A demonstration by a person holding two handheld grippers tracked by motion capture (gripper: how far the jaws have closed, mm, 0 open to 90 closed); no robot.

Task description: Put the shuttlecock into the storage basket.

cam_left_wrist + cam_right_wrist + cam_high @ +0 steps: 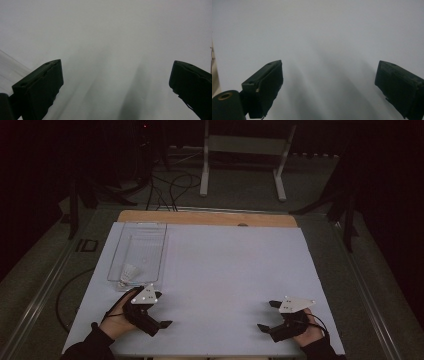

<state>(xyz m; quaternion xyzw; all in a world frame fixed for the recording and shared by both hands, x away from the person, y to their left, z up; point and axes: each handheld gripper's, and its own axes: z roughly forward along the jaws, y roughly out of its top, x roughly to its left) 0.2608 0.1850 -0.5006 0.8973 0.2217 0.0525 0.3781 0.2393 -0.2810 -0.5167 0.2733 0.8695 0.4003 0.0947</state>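
Table top [225, 270] looks like matt white board, smooth, with a bare wood strip [205, 218] along the far edge. Tray [131, 237] at upper left is clear glossy plastic. Both gripper [161, 309] bodies look like matt black plastic.

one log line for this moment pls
left gripper: open, empty | right gripper: open, empty | shuttlecock: in clear tray
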